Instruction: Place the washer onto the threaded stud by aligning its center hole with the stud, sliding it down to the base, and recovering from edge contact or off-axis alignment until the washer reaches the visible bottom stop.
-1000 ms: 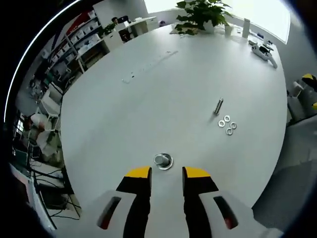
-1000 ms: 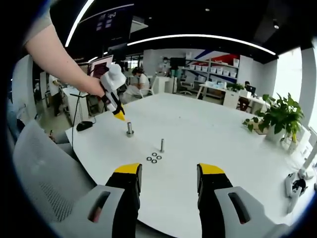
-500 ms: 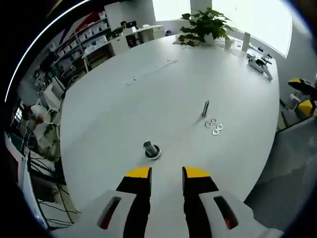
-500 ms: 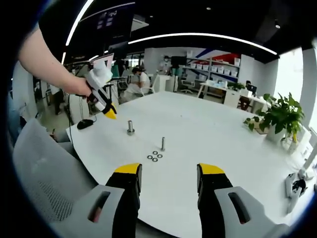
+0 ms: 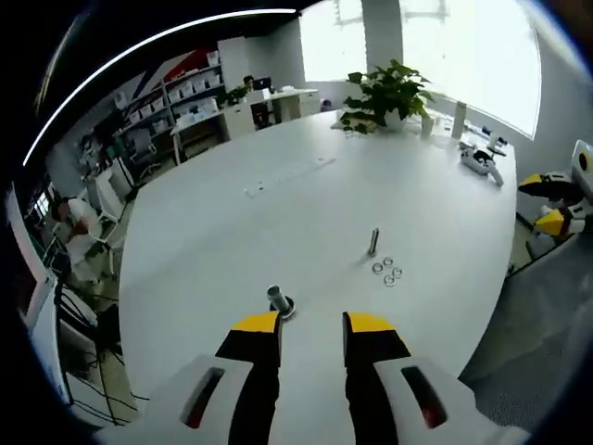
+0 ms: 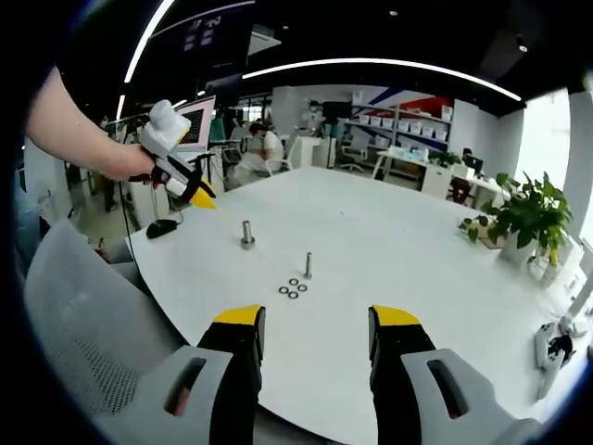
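So the stud with the wide base stands upright near the bench edge closest to the person, just ahead of the left tool, whose jaws stand a little apart with nothing between them. A second, thinner stud stands further in toward the middle of the bench, and three loose washers lie flat in a tight cluster just beside it. From the right gripper view, the right tool is parted wider, also empty, hovering off the bench edge, with the washers well ahead of it. The left tool also comes into that view, held up off the bench corner, clear of the wide-base stud. My guess on handling: those washers look like thin steel rings, light, stiff and slick, lying dead flat, so pinching one across its outer rim at a slight tilt is probably the way. Can't tell if the wide-base stud already carries a washer, it's too small to see. Plant sits at the far edge.
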